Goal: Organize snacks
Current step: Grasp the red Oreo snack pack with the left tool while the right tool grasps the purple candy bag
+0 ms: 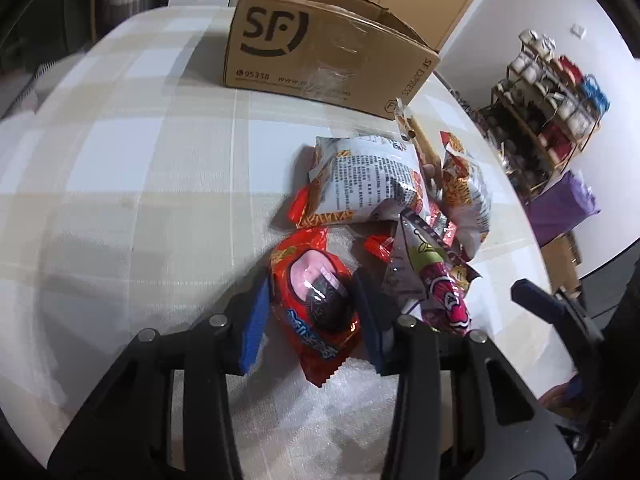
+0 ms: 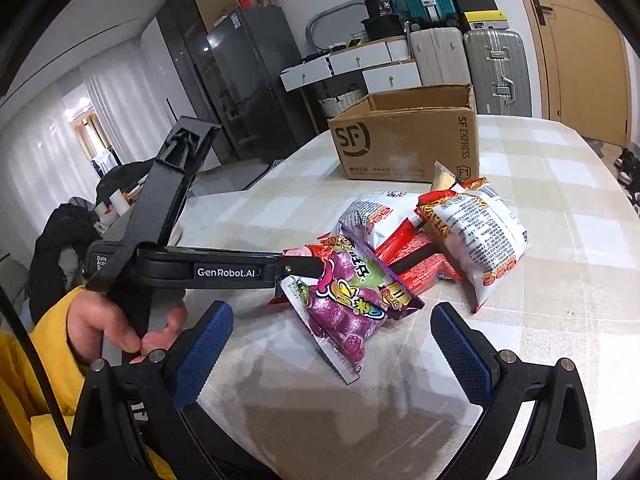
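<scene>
A red snack packet [image 1: 320, 344] lies at the near end of a snack pile on the checked tablecloth. My left gripper [image 1: 312, 284] is shut on it, a blue pad against each side. From the right wrist view the same tool [image 2: 298, 266] reaches in from the left, held by a hand [image 2: 120, 332] in a yellow sleeve. A purple gummy packet [image 2: 348, 312] leans on the pile. My right gripper [image 2: 332, 346] stands open around its near end, pads clear of it. Behind lie white noodle-snack bags [image 2: 476, 232] and an open SF cardboard box [image 2: 408, 140].
The box [image 1: 320, 48] stands at the far side of the table [image 1: 140, 160]. Flat red packets [image 2: 416, 264] lie under the bags. The table's right edge is close to the pile, with a shoe rack [image 1: 552, 100] beyond it. A fridge and suitcases stand behind the table.
</scene>
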A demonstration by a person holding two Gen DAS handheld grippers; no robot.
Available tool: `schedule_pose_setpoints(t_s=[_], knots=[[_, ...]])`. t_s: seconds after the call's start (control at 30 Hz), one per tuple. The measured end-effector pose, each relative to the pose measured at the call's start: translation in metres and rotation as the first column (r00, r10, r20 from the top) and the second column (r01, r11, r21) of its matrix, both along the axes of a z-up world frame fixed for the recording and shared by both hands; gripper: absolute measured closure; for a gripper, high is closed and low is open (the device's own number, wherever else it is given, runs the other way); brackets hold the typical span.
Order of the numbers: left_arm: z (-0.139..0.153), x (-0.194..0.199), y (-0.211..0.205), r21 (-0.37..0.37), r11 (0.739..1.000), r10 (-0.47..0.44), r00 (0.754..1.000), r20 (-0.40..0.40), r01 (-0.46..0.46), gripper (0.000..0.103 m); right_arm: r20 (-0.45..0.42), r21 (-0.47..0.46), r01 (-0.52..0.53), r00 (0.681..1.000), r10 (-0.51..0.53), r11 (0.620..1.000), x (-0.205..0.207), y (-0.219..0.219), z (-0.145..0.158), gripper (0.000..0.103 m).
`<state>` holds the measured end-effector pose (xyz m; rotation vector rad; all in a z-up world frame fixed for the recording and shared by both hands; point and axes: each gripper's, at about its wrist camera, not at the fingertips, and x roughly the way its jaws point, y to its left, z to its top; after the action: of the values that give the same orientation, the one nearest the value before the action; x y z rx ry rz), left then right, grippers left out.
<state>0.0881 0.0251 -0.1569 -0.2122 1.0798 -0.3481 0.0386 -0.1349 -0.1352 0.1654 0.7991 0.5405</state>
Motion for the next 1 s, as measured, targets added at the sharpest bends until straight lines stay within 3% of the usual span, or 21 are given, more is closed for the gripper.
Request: schedule_pose_setpoints(t_s=[0.2,0.87,0.97,1.0], knots=[[0.005,-0.005,0.016,-0.049,0.999,-0.016,1.000,0.018,0.017,0.081,-0.004,-0.008,0.008,1.000,-0.008,1.000,-0.001,0.002,-0.001,0.002],[0.003,-0.021,0.045,-0.127,0.992,-0.015,1.000,0.020,0.017,0.087,-0.021,-0.083,0.003,1.000,-0.005,0.997,0.010,0.024,-0.006,0.002],[0.002,-0.024,0.052,-0.130,0.992,-0.005,1.000,0.019,0.007,0.087,-0.023,-0.103,-0.005,1.000,0.003,0.995,0.016,0.029,-0.009,0.006],[0.002,-0.024,0.055,-0.132,0.991,-0.003,1.000,0.017,0.005,0.087,-0.026,-0.103,-0.015,1.000,0.012,0.995,0.019,0.031,-0.011,0.013]])
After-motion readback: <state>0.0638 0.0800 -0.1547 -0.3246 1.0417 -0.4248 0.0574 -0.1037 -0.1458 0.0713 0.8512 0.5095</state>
